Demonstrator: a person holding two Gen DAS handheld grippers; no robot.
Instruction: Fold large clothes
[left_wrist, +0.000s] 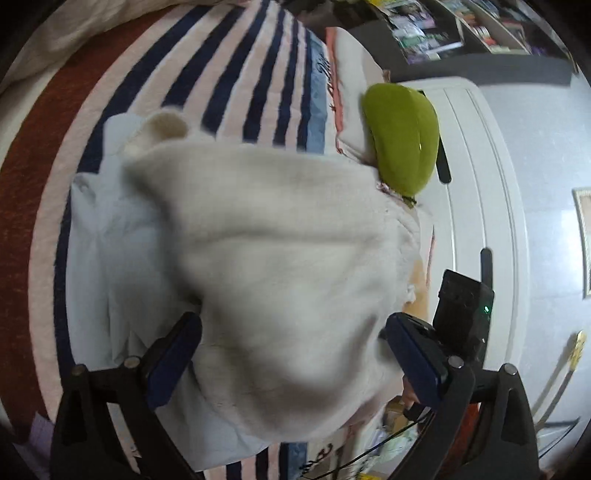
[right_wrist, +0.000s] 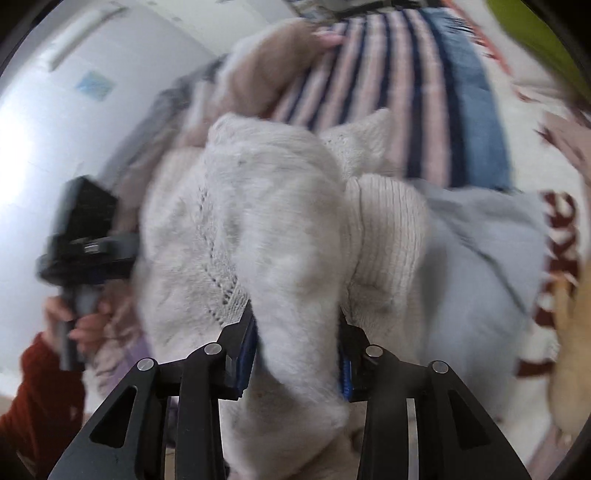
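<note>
A fluffy white knit sweater (left_wrist: 280, 258) lies bunched over a pale blue garment (left_wrist: 96, 243) on a striped blanket. My left gripper (left_wrist: 293, 350) stands wide, with a thick bulge of the sweater filling the gap and touching both blue pads. In the right wrist view a fold of the same sweater (right_wrist: 273, 206) runs between the fingers of my right gripper (right_wrist: 295, 354), which is shut on it. The ribbed hem (right_wrist: 388, 229) shows to the right of that fold. The left gripper's body (right_wrist: 85, 236) appears at the left, pushed into the sweater's edge, held by a hand (right_wrist: 85, 321).
A green cushion (left_wrist: 402, 136) lies at the blanket's far right edge, beside a white panelled surface (left_wrist: 480, 166). The striped blanket (left_wrist: 221, 74) spreads beyond the clothes. A red sleeve (right_wrist: 40, 398) is at the lower left. Cluttered shelves (left_wrist: 443, 29) stand at the back.
</note>
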